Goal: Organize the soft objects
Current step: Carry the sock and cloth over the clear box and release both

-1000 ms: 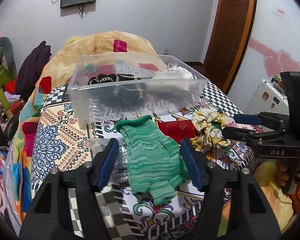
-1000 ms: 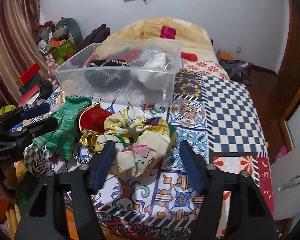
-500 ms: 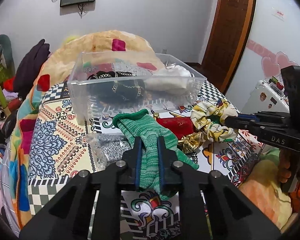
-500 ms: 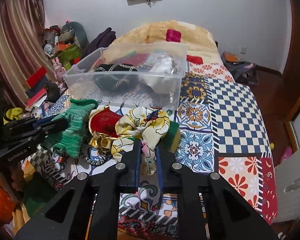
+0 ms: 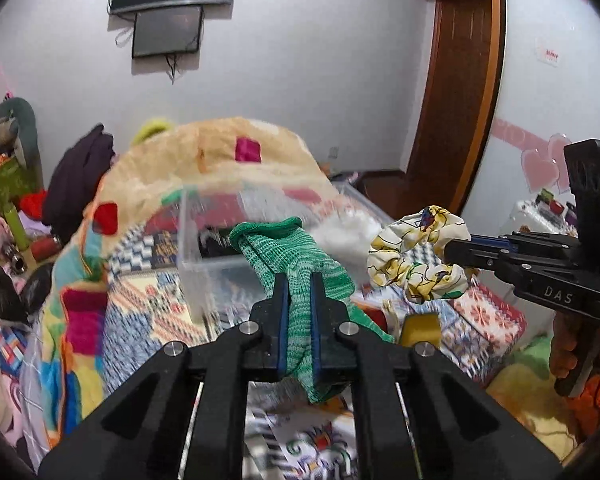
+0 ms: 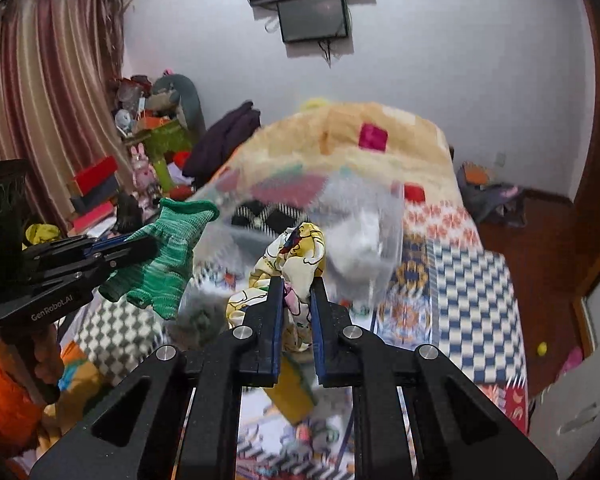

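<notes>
Nearest us, a yellow block [image 6: 290, 394] lies on the patterned bedspread [image 6: 476, 280] below our right gripper [image 6: 296, 312], and it shows again in the left wrist view just beyond the green knit glove [image 5: 300, 276]. Our left gripper [image 5: 298, 308] has its fingers pressed nearly together on that glove, which hangs lifted above the bed, its cuff pointing away from us. Our right gripper is likewise clamped on the yellow floral scrunchie [image 6: 292, 264], held in the air in front of the clear plastic bin [image 6: 364, 220]. The bin, blurred in both views, stands behind the two held pieces with something white [image 5: 348, 232] and something dark inside. Only the right wrist view shows the striped curtain [image 6: 48, 100] and cluttered shelf; only the left shows the wooden door frame [image 5: 456, 92]. A wall screen [image 5: 168, 32] hangs farthest back.
</notes>
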The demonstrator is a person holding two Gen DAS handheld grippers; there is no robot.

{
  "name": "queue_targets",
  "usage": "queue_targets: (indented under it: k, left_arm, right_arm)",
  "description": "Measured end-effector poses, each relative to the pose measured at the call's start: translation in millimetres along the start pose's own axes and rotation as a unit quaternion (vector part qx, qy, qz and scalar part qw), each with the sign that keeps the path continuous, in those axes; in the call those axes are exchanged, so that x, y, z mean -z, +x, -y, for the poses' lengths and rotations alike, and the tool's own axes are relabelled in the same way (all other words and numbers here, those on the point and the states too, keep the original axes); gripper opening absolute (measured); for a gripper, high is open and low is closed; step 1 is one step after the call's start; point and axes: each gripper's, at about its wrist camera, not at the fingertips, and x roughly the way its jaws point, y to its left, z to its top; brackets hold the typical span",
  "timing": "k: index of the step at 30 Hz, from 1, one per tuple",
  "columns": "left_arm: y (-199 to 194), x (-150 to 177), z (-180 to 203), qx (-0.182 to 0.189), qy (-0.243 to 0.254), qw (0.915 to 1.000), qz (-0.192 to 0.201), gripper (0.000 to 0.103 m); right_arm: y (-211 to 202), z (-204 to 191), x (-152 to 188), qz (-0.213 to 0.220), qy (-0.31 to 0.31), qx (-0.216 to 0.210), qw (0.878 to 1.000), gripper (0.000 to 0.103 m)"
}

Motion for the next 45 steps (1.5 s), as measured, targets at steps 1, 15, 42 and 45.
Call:
queue_targets:
  k: [1, 15, 42, 45]
  left_arm:
    - [-1, -4, -2, -0.003, 0.0, 1.0, 0.006, 0.008]
    - [38, -54, -23, -0.044, 0.027, 0.998, 0.037, 0.008]
    - [147, -40, -41, -0.034, 0.018, 0.9954, -0.088, 0.016]
    - [137, -42, -40, -0.038, 0.014, 0.996, -0.079, 0.032]
  right_arm:
    - [1, -1, -6, 0.008, -0.003, 0.001, 1.0, 0.011]
    - [30, -3, -54, 0.054, -0.031, 0.009, 0.998, 0.011]
    - [121, 22, -43, -0.095, -0.033, 0.012, 0.995, 0.033]
    - [113, 21, -44, -0.083, -0.036, 0.023, 0.996, 0.051]
